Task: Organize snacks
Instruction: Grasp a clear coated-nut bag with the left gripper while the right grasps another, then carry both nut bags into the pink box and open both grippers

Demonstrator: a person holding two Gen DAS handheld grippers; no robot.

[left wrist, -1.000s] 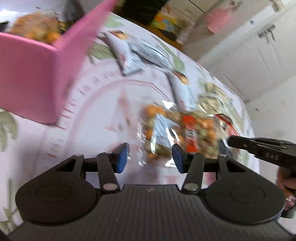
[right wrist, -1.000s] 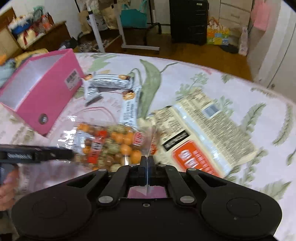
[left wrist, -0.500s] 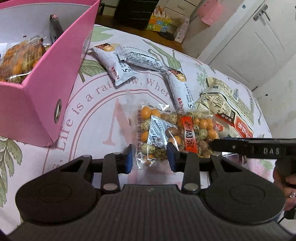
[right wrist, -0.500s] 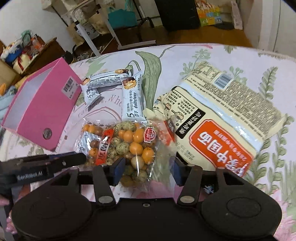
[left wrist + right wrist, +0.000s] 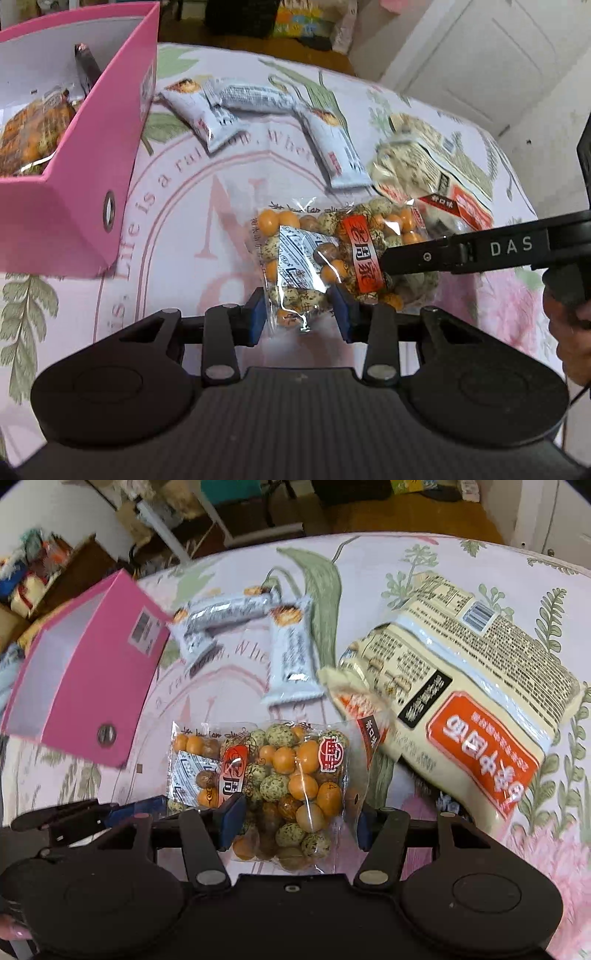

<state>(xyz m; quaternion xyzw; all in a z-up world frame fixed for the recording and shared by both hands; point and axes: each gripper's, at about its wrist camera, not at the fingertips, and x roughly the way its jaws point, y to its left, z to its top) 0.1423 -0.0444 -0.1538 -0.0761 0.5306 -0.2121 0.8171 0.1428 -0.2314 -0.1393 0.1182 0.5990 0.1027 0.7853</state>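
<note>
A clear bag of orange and speckled coated nuts [image 5: 332, 258] lies on the tablecloth; it also shows in the right wrist view [image 5: 280, 775]. My left gripper [image 5: 301, 315] is open with its blue pads on either side of the bag's near end. My right gripper [image 5: 295, 819] is open and straddles the bag's other end. The pink box [image 5: 85, 177] stands at the left with a similar nut bag [image 5: 29, 136] inside; the box also shows in the right wrist view [image 5: 85, 672].
Three grey-white bar wrappers [image 5: 258, 114] lie beyond the nut bag. A large cream and orange snack bag [image 5: 476, 701] lies to the right. The table edge [image 5: 517, 177] runs along the far right, with white doors [image 5: 480, 55] behind.
My right gripper opened, letting go of the nut bag's edge, and now straddles it. My left gripper closed in around the bag's other end.
</note>
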